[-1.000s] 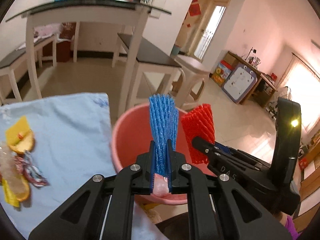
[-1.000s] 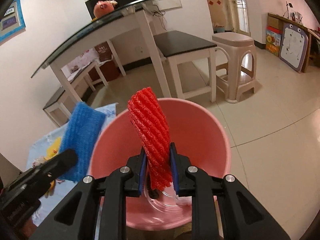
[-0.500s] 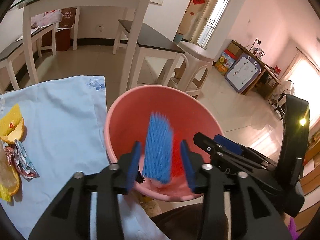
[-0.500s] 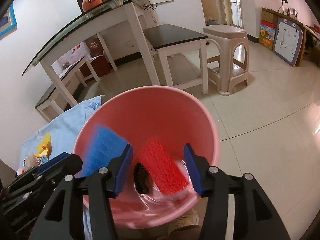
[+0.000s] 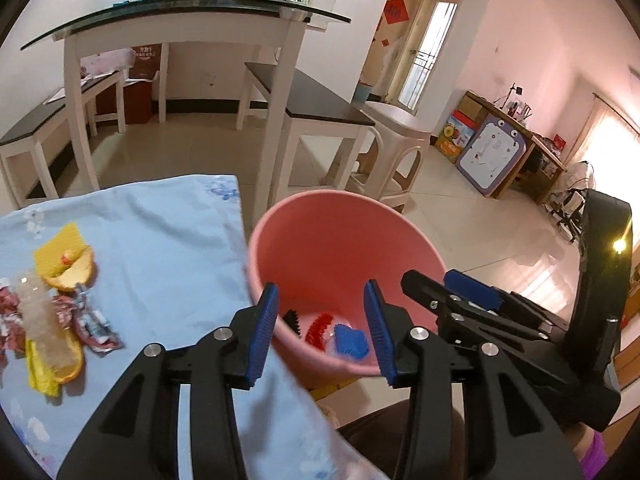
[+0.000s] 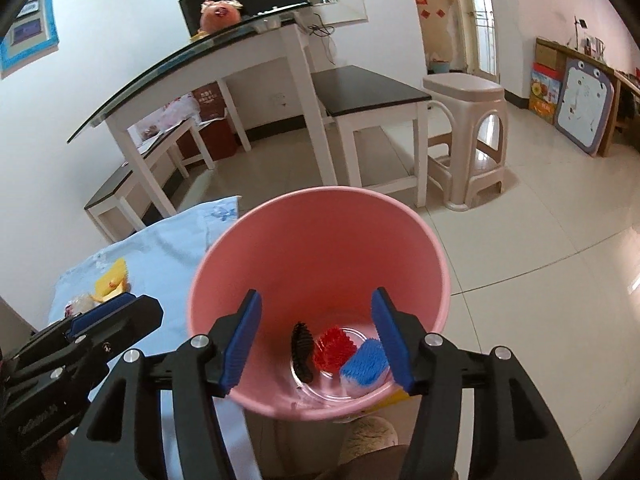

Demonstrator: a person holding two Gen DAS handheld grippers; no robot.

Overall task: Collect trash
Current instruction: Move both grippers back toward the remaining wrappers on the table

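Trash sits at the bottom of the pink bucket [image 6: 320,264]: a red net [image 6: 334,347], a blue net [image 6: 366,364] just beside it, and a black piece [image 6: 302,351] on the other side of the red one, all on a clear disc I cannot identify. My right gripper [image 6: 317,342] hangs over the bucket's near rim with nothing between its pads; its jaws are parting. My left gripper [image 5: 319,330] is also over the near rim, jaws well apart and empty, and the same red net [image 5: 319,327] and blue net [image 5: 351,341] show between its fingers, down in the bucket [image 5: 344,240]. The two grippers are side by side, each showing at the edge of the other's view.

More trash lies on the blue cloth [image 5: 160,248] to my left, well apart from the bucket: yellow peel [image 5: 66,258], a pale crusted strip [image 5: 42,320] and crumpled wrappers [image 5: 94,322], heaped together and touching. The cloth's edge runs right beside the bucket wall.

Beyond the bucket stand a glass-topped white table [image 6: 224,64], a dark bench [image 6: 372,88] and a beige plastic stool [image 6: 466,136], on a tiled floor [image 6: 540,248]. A whiteboard [image 6: 586,108] leans at the far right wall. Nothing stands between my grippers and the heap on the cloth.
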